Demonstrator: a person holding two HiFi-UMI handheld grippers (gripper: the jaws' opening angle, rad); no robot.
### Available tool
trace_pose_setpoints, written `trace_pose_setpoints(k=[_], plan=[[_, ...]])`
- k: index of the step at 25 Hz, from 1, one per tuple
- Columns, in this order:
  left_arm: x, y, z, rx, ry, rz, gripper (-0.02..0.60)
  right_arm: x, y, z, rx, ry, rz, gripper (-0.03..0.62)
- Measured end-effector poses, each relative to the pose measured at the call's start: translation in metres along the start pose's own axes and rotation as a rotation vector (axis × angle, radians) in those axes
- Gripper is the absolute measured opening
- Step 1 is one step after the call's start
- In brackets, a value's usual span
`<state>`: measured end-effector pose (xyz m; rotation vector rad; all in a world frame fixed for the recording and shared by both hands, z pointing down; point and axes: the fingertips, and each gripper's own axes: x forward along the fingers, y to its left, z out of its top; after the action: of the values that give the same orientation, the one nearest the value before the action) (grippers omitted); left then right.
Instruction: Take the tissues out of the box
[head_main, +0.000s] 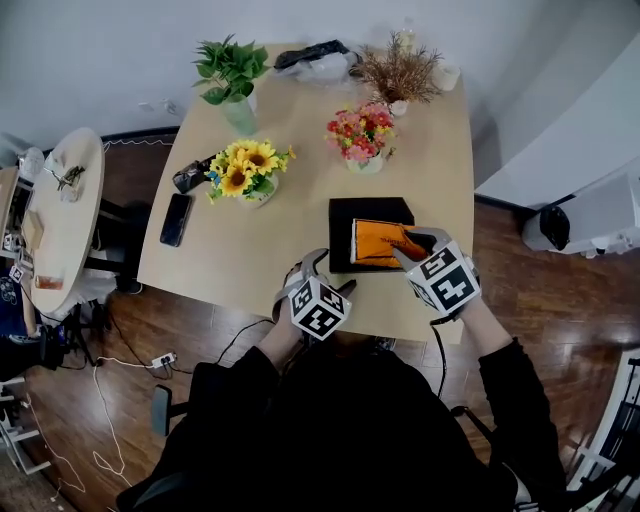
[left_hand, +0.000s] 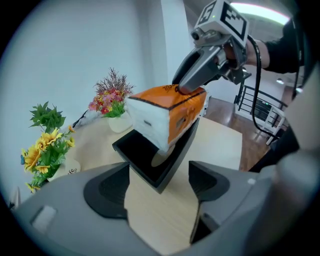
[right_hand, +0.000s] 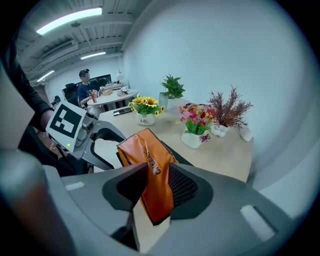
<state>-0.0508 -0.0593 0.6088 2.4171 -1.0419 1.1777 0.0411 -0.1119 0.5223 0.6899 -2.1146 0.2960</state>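
An orange pack of tissues (head_main: 381, 241) sits tilted in an open black box (head_main: 341, 235) near the table's front edge. My right gripper (head_main: 410, 245) is shut on the pack's orange wrapper (right_hand: 152, 170), which is pinched between the jaws. In the left gripper view the pack (left_hand: 167, 116) is raised at one end, half out of the black box (left_hand: 150, 167), with the right gripper (left_hand: 189, 86) gripping its top corner. My left gripper (left_hand: 160, 192) stands open in front of the box with nothing between its jaws; in the head view that left gripper (head_main: 328, 276) is left of the box.
On the table stand a sunflower vase (head_main: 248, 172), a pink flower pot (head_main: 361, 136), a green plant (head_main: 231, 76) and a dried plant (head_main: 400, 70). A dark phone (head_main: 176, 219) lies at the left. A round side table (head_main: 62, 215) stands further left.
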Motion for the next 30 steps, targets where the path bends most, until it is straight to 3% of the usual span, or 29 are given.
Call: trace_pose_setpoints(k=[18,30], plan=[[-0.005,-0.003,-0.004,-0.018,0.007,0.002,0.356,-0.078,-0.066,-0.056,0.087,-0.012,-0.142,0.118],[-0.018,0.003,-0.020,-0.120,0.017,0.034,0.356,-0.089,-0.094,-0.100,0.145,0.022,-0.178,0.112]])
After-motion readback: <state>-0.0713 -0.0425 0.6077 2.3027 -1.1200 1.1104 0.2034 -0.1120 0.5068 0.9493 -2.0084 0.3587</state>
